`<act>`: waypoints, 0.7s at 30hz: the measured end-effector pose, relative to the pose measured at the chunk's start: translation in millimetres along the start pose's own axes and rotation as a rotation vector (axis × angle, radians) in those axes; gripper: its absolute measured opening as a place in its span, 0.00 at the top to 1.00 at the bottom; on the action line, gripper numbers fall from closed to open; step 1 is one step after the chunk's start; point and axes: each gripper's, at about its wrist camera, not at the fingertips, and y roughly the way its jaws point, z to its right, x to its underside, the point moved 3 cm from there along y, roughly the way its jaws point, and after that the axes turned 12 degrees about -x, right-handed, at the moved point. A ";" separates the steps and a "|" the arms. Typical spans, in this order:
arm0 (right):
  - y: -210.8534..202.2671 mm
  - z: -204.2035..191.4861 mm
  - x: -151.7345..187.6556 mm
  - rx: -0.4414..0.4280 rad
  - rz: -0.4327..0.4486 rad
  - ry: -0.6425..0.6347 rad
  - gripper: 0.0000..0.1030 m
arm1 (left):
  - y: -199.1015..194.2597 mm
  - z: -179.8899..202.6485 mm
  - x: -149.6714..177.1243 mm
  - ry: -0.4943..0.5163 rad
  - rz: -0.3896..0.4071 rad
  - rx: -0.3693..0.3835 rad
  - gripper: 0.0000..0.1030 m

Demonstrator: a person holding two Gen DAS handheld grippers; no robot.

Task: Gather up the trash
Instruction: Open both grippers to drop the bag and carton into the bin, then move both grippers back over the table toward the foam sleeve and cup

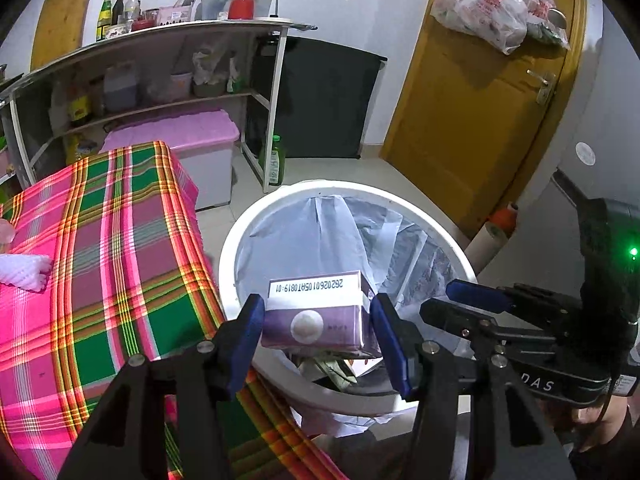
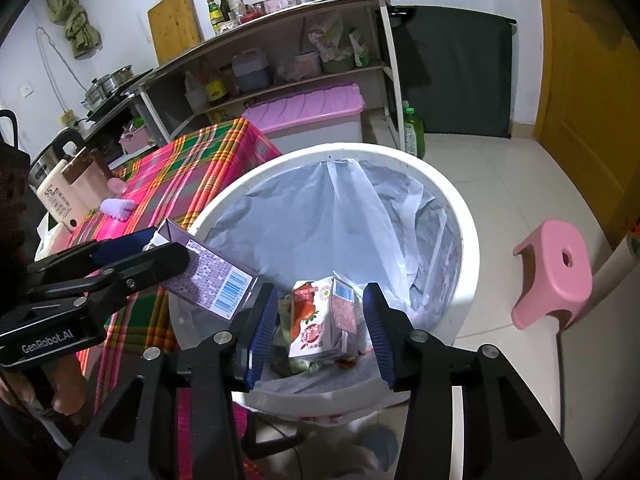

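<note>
My left gripper (image 1: pixel 318 330) is shut on a purple drink carton (image 1: pixel 320 320) and holds it over the near rim of the white trash bin (image 1: pixel 280 208), which has a pale plastic liner. In the right wrist view the same purple carton (image 2: pixel 216 280) sticks out of the left gripper (image 2: pixel 160 246) at the bin's left edge. My right gripper (image 2: pixel 320 330) stands open over the bin (image 2: pixel 460 208). A red-and-white strawberry milk carton (image 2: pixel 316 320) sits below and between its blue pads, with a gap on each side, on other trash in the bin. The right gripper (image 1: pixel 452 300) also shows beside the left one.
A table with a pink-green plaid cloth (image 1: pixel 100 260) touches the bin's left side, with a white foam net (image 2: pixel 116 208) and lotion bottles (image 2: pixel 60 200) on it. A pink stool (image 2: pixel 556 276) stands on the floor to the right. A pink-lidded box (image 2: pixel 316 108), a shelf and a yellow door (image 1: pixel 480 120) lie beyond.
</note>
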 end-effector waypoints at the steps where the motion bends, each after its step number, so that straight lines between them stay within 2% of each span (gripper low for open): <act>1: -0.7 -0.8 0.2 0.000 0.002 -0.002 0.56 | -0.8 -0.5 -0.6 0.000 0.003 0.002 0.44; 8: -7.6 -6.4 0.7 -0.001 0.017 -0.011 0.56 | -9.5 -0.4 -2.1 -0.006 0.034 0.017 0.38; 21: -25.1 -28.9 -3.1 -0.008 0.050 -0.061 0.55 | -29.3 -14.3 2.4 -0.062 0.057 0.018 0.38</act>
